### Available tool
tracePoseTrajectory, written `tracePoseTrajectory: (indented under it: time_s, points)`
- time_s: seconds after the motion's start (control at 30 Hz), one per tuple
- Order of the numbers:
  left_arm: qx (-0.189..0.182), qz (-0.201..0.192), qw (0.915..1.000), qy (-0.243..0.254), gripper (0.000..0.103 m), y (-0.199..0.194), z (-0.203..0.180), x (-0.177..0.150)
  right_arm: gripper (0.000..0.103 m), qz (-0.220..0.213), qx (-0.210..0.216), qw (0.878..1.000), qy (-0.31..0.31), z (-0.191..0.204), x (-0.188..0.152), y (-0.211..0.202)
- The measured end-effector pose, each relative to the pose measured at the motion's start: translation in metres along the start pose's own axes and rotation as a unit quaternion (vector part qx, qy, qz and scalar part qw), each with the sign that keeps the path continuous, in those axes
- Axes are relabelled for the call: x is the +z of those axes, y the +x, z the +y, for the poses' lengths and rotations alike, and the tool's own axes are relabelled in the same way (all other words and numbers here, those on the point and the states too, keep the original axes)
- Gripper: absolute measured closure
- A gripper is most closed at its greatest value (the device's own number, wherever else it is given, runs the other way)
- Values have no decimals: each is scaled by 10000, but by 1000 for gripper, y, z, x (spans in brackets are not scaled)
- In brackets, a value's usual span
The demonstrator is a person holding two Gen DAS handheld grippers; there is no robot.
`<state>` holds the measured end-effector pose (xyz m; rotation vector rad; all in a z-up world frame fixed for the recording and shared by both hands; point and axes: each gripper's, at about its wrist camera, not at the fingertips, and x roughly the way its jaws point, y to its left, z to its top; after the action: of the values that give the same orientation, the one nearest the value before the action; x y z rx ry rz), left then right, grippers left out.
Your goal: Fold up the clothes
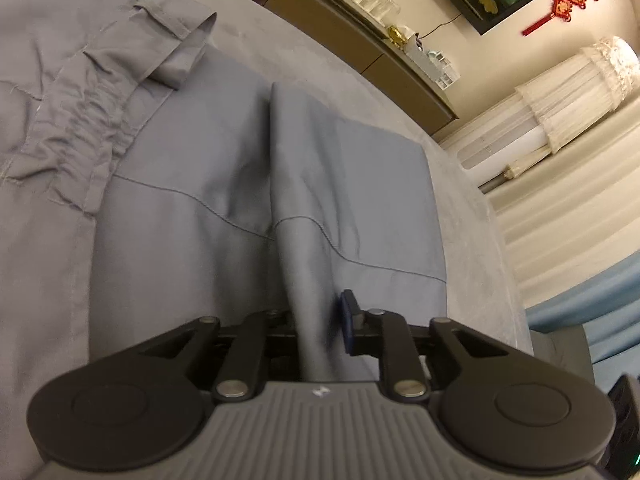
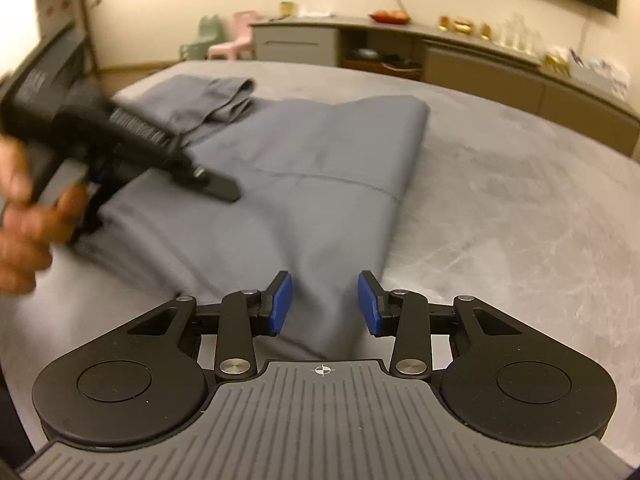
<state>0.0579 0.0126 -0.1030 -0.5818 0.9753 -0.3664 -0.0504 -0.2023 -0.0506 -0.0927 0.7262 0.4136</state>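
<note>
While the left gripper [image 1: 320, 320] pinches a raised ridge of the grey trousers [image 1: 224, 184] lying partly folded on the grey bed [image 2: 500, 200], the right gripper [image 2: 324, 304] straddles their near edge unclenched, so clamping and lifting that edge over seems next.

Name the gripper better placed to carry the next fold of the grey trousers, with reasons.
Left, probably. The left gripper already pinches a raised ridge of the grey trousers between its jaws. The right gripper has its jaws open around the near edge, gripping nothing.
</note>
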Motion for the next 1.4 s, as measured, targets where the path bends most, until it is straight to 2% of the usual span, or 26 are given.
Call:
tracePoseTrajectory:
  time_s: [0.07, 0.13, 0.17, 0.2, 0.23, 0.27, 0.33, 0.4, 0.5, 0.53, 0.57, 0.6, 0.63, 0.7, 0.77, 0.83, 0.93, 1.0, 1.07, 1.13, 1.2, 1.23, 1.3, 1.37, 1.4]
  points:
    - [232, -169, 9994, 186, 66, -16, -4, -3, 42, -153, -4, 9993, 352, -7, 4, -6]
    - [487, -420, 9970, 426, 51, -35, -12, -5, 36, -117, 5, 9982, 587, -11, 5, -3]
    - [575, -581, 9950, 574, 49, -47, -18, -6, 41, -51, 30, 9977, 673, -12, 5, 0]
    - [616, -690, 9930, 733, 47, -58, -26, -5, 50, 14, 70, 9973, 728, -12, 4, 4]
    - [599, -760, 9913, 891, 46, -66, -37, -1, 77, 40, 123, 9976, 680, -7, 1, 8]
    - [520, -818, 9898, 1044, 44, -73, -47, 4, 85, -71, 68, 9984, 557, -1, 4, 5]
    - [241, -791, 9870, 1379, 27, -77, -71, 15, 93, -490, -165, 9985, 163, 20, 13, -11]
    - [-21, -633, 9827, 1740, 20, -69, -99, 26, 94, -886, -331, 9951, -295, 46, 21, -27]
    - [-139, -129, 9760, 2168, 14, -45, -127, 32, 94, -1237, -456, 9881, -793, 84, 24, -37]
    - [-4, 74, 9739, 2268, 15, -33, -131, 33, 94, -1310, -463, 9864, -877, 94, 25, -36]
    - [159, 235, 9734, 2275, 21, -23, -129, 34, 94, -1363, -459, 9851, -939, 102, 25, -36]
    - [315, 382, 9731, 2250, 55, -14, -125, 34, 94, -1364, -422, 9853, -937, 106, 26, -34]
    - [471, 528, 9724, 2225, 76, -5, -121, 34, 94, -1364, -385, 9855, -935, 110, 26, -32]
    - [366, 561, 9761, 2068, 84, -5, -109, 36, 87, -1318, -260, 9870, -884, 115, 27, -28]
    - [153, 345, 9789, 2006, 87, -19, -105, 41, 37, -1301, -247, 9872, -885, 121, 27, -23]
    - [-127, 56, 9810, 1936, 89, -40, -99, 51, 10, -1304, -352, 9862, -958, 129, 26, -17]
    - [-495, -450, 9835, 1679, 90, -88, -76, 70, 10, -1117, -491, 9837, -1321, 146, 26, -1]
    - [-436, -829, 9888, 1158, 90, -121, -26, 74, 15, -932, -379, 9833, -1519, 159, 27, 12]
    - [-327, -1201, 9905, 582, 89, -153, 28, 76, 17, -801, -190, 9826, -1665, 172, 29, 24]
    - [144, -1169, 9926, -279, 85, -161, 89, 74, 19, -671, -16, 9798, -1881, 188, 29, 36]
    - [724, -1010, 9881, -905, 82, -161, 127, 73, 20, -534, 142, 9749, -2155, 205, 27, 47]
    - [865, -1004, 9869, -920, 78, -160, 133, 74, 22, -490, 182, 9712, -2323, 215, 26, 52]
    - [904, -985, 9871, -878, 75, -158, 135, 75, 26, -468, 175, 9611, -2716, 233, 21, 60]
    - [916, -965, 9870, -902, 73, -156, 137, 75, 38, -477, 124, 9491, -3111, 250, 18, 66]
    - [915, -964, 9866, -948, 72, -154, 138, 75, 40, -462, 114, 9456, -3219, 254, 19, 69]
